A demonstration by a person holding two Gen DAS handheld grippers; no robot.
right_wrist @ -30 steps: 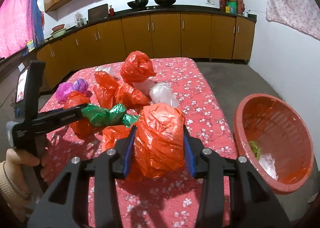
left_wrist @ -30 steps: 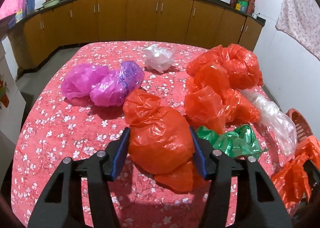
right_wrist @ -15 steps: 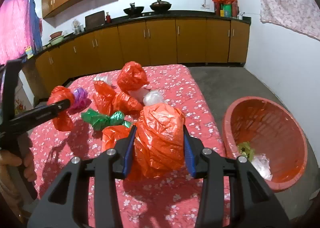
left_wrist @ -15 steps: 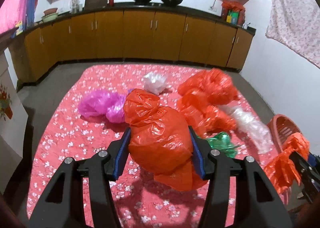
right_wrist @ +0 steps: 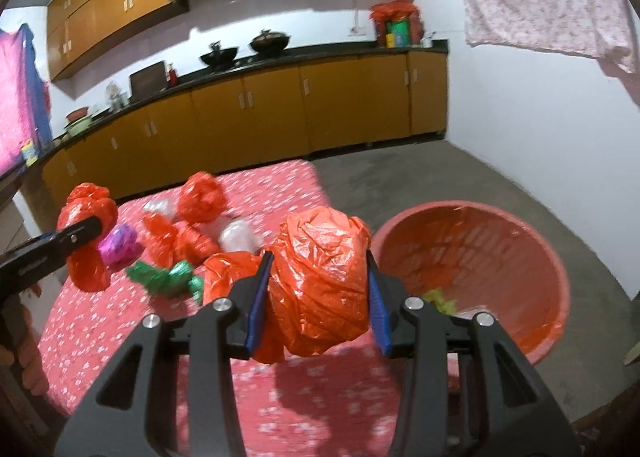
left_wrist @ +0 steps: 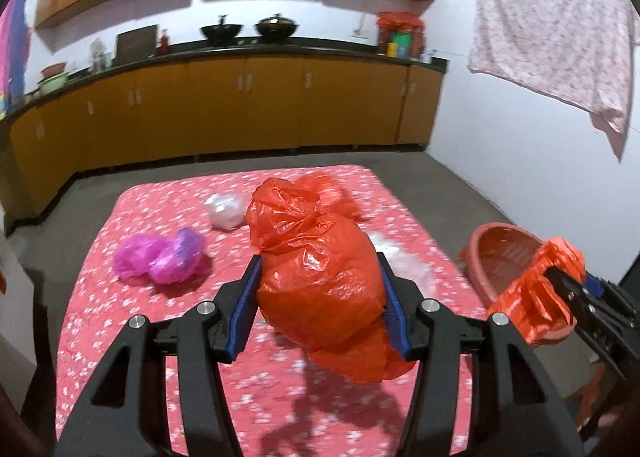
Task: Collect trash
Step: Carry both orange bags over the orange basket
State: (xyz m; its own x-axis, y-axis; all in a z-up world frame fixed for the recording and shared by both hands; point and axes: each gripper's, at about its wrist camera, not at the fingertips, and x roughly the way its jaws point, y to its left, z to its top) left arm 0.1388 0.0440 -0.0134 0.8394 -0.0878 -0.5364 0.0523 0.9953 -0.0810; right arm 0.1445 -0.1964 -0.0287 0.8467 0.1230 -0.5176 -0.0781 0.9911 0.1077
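While both tools are held above the floral tablecloth (left_wrist: 100,321), the left gripper (left_wrist: 319,289) is clamped on a knotted orange bag (left_wrist: 320,277), and the right gripper (right_wrist: 318,293) is clamped on a second orange bag (right_wrist: 320,281). A red basin (right_wrist: 520,257) is seen at 3 o'clock of the right-hand bag, beside the table. Pink bags (left_wrist: 160,261) at 9 o'clock and a white bag (left_wrist: 224,211) at 11 o'clock are left on the cloth.

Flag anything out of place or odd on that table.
Crumpled plastic bags litter the red floral tablecloth: orange, green, purple, white. They are loose trash; the red plastic basin sits beside the table.
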